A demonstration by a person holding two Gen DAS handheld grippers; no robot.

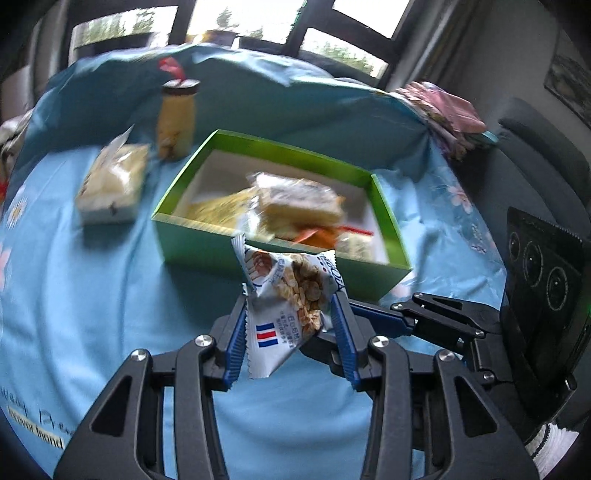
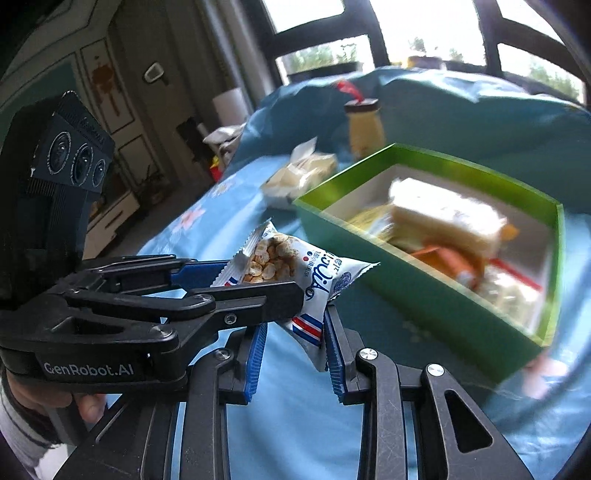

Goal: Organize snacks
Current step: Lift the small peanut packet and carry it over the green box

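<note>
White and shiny, the small snack packet (image 1: 291, 295) has pictures of nuts and a little red, white and blue flag on it. It is up in the air, just in front of the near wall of the green box (image 1: 236, 243). Both grippers are pinching it at once. The left gripper (image 1: 291, 314) squeezes it between its blue pads, one pad on each side. The right gripper (image 2: 295, 332) squeezes the lower corner of the same packet (image 2: 295, 266), so both are closed on it. In the right wrist view, the left gripper (image 2: 236, 280) reaches in from the left side, and a hand in a striped sleeve (image 2: 22, 410) holds it.

Inside the green box (image 2: 417, 291) lie more snacks: a big pale wrapped cake (image 1: 299, 203), something orange, and some clear bags. They look blurry.

Left of the box sits a wrapped bread pack (image 1: 112, 182) on its own. Farther back stands a yellow drink bottle (image 1: 175, 118) with a dark cap, upright.

Everything rests on a light blue cloth (image 1: 92, 295) with pale flowers printed on it. The cloth is wrinkly and bunches up at the far side. A folded pink cloth (image 1: 447, 114) lies at the far right corner.

Behind it all are big windows (image 1: 343, 33) with dark frames, and bright daylight and green trees show through. A dark chair (image 1: 535, 155) stands on the right. Far left in the right wrist view are a wall and white cupboards (image 2: 110, 221).
</note>
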